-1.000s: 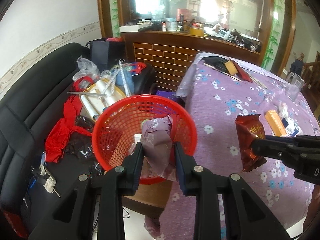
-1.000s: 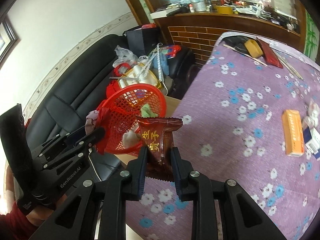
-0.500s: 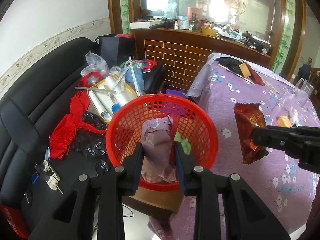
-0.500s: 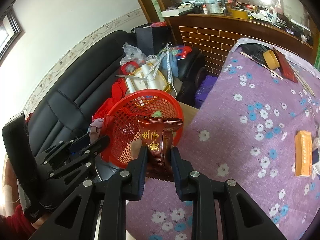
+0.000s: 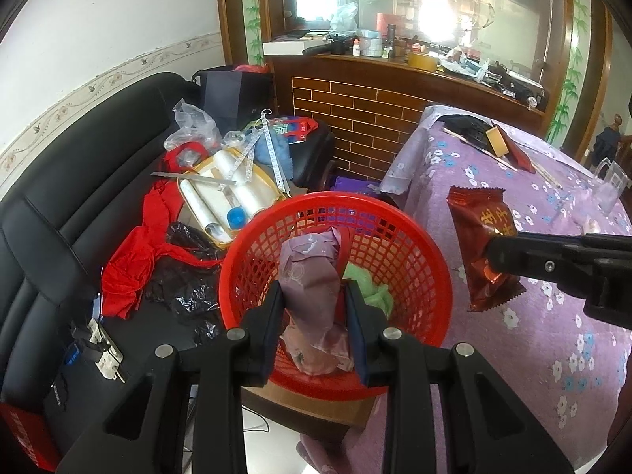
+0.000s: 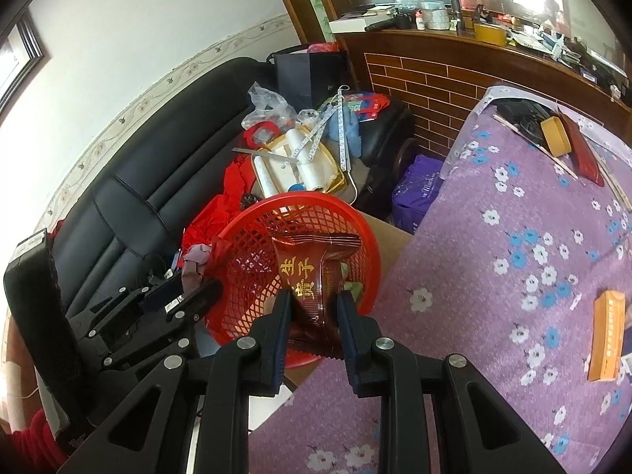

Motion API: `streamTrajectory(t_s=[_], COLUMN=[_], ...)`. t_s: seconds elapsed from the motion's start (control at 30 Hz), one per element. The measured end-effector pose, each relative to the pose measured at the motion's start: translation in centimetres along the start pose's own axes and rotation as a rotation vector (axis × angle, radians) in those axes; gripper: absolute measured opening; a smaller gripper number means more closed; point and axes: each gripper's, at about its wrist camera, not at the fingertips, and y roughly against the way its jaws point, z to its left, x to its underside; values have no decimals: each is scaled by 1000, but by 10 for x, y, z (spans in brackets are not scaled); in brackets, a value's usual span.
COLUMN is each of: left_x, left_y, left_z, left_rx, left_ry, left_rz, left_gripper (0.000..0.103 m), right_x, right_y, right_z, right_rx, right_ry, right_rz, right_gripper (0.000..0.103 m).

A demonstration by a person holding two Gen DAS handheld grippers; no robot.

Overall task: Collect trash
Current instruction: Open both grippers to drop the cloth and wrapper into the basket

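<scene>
A red mesh basket point(image 5: 426, 245) stands on a brown box between the sofa and the table; it also shows in the right wrist view point(image 6: 252, 245). My left gripper point(image 5: 316, 296) is shut on a crumpled pale purple wrapper point(image 5: 312, 276) held over the basket's near side. My right gripper point(image 6: 313, 300) is shut on a dark red snack packet point(image 6: 312, 260) at the basket's near right rim; in the left wrist view the packet point(image 5: 484, 245) hangs just right of the basket. A green scrap point(image 5: 367, 288) lies inside.
The purple flowered tablecloth point(image 6: 493, 276) covers the table on the right, with an orange box point(image 6: 606, 333) and a yellow tin point(image 6: 555, 136) on it. The black sofa point(image 5: 59, 213) on the left is piled with red cloth, rolls and bags. A brick counter point(image 5: 367, 114) stands behind.
Both grippers moved toward the basket. The snack packet went from over the tablecloth to the basket's rim. The basket looms larger in both views.
</scene>
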Motion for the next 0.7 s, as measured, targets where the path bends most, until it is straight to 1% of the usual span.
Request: streamTrajectory(t_s=[0.37,0.7], left_x=[-6,-12], left_y=[-9,-16], left_z=[5,16], left_rx=[-3,-21], left_ry=[3,20], left_rz=[7,-7], left_gripper=[29,29], right_x=[-14,-24], right_y=[-15,-29], right_z=[-1,-1], right_rx=[-3,-4], right_ry=[0,-4], right_rz=[16,27], right_gripper=[26,26])
